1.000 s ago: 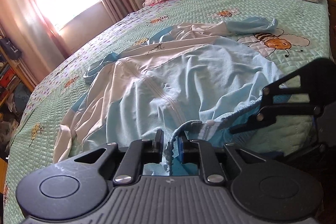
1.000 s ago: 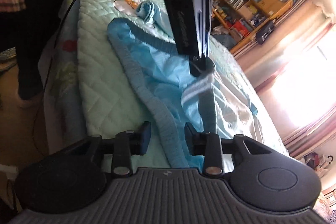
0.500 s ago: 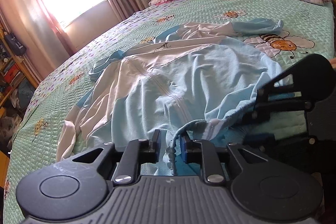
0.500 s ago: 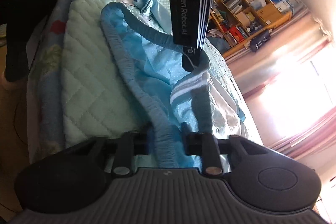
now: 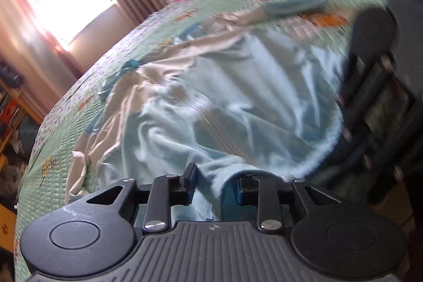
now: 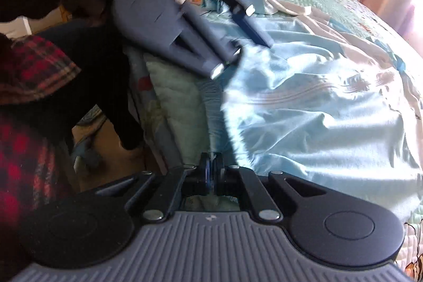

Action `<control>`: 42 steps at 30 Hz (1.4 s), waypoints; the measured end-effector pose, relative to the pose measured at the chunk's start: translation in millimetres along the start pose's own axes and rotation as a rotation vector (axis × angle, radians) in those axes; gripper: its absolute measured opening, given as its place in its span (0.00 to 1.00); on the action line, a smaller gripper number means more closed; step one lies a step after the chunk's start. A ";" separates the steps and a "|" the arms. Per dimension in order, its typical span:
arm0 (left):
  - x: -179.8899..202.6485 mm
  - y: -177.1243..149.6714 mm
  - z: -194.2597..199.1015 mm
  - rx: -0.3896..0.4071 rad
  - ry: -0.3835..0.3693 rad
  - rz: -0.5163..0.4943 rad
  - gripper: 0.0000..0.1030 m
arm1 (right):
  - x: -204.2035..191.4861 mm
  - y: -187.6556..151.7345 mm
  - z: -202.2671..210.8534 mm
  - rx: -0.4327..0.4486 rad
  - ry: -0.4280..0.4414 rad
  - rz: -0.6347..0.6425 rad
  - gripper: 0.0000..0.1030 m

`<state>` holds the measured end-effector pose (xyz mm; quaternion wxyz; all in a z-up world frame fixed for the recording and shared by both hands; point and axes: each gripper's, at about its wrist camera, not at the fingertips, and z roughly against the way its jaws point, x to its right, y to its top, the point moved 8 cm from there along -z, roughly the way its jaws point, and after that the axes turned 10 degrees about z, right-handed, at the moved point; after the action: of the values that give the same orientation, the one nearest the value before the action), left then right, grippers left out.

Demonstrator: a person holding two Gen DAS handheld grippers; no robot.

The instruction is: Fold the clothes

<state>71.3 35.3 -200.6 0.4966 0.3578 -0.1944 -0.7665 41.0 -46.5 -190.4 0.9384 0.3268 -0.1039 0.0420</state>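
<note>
The jacket [image 5: 238,102] is spread across the bed [image 5: 66,139], zipper up, so that its hem lies at the near edge within reach. The hem band [image 6: 214,107] is pinched between the closed fingers of the right gripper [image 6: 211,171], apparently to anchor one corner for the fold. The fingers of the left gripper [image 5: 214,181] are spread, with a fold of hem fabric lying between them, ungripped. Both views are motion-blurred.
</note>
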 end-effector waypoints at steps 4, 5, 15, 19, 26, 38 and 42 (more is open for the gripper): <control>11.8 -14.3 -0.6 -0.010 0.036 -0.102 0.46 | -3.3 -5.8 4.2 -0.004 -0.004 0.026 0.03; 13.7 -17.5 -0.9 -0.010 0.045 -0.120 0.48 | -2.4 -6.1 5.1 0.000 0.002 0.025 0.03; 9.5 -23.8 18.0 -0.001 0.008 -0.152 0.70 | -11.8 -0.6 0.9 0.017 -0.017 0.093 0.15; -2.5 -33.1 31.0 -0.005 0.017 -0.118 0.77 | -14.9 -10.2 11.1 0.059 -0.042 0.042 0.29; -29.0 -57.5 35.5 -0.040 0.071 0.002 0.79 | -5.7 -26.1 38.3 0.168 0.009 -0.228 0.33; -54.1 -69.3 43.8 -0.035 0.045 0.214 0.79 | 50.0 -70.5 87.5 0.409 -0.136 -0.689 0.45; -59.6 -77.4 43.2 -0.056 0.009 0.362 0.77 | 49.0 -73.7 82.5 0.388 -0.180 -0.690 0.48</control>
<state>6.0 119.9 -201.1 0.6371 0.3065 -0.2317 -0.6682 85.7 -154.9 -161.0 0.8055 0.5160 -0.0602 -0.2852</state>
